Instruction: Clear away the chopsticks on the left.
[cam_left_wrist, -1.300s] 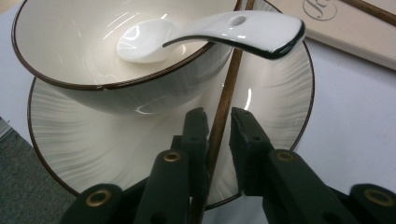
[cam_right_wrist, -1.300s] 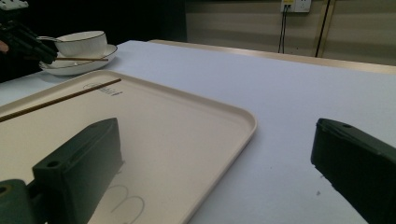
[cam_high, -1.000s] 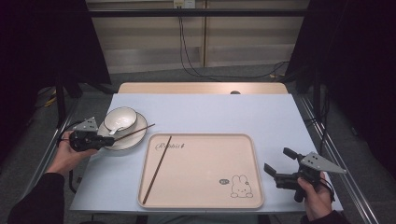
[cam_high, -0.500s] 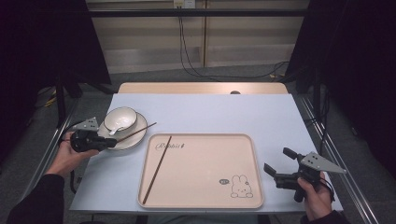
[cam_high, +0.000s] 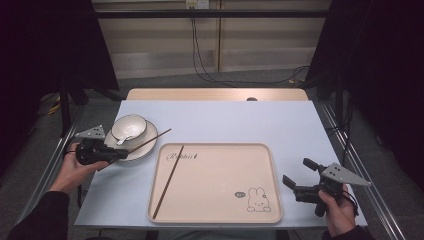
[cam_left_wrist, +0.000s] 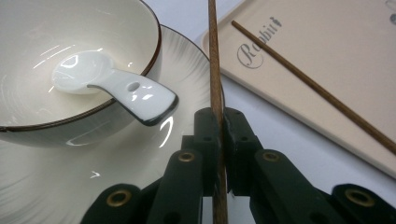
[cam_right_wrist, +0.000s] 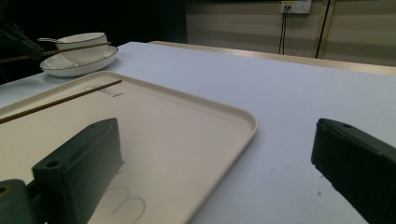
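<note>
My left gripper (cam_left_wrist: 218, 122) fingers pinch one chopstick (cam_left_wrist: 215, 60) over the plate (cam_left_wrist: 187, 70); my right gripper (cam_high: 296, 176) fingers stand wide open, empty.

A pale blue-white tabletop (cam_high: 235, 120) takes the light, its far edge a strip of bare wood (cam_high: 215, 94). Past that, grey floor (cam_high: 235, 77) with black cables (cam_high: 205, 65) trailing down from a wall socket (cam_high: 196, 4). The beige panelled wall (cam_high: 165, 45) sits lit; dark curtains (cam_high: 45, 45) close in on both sides.
</note>
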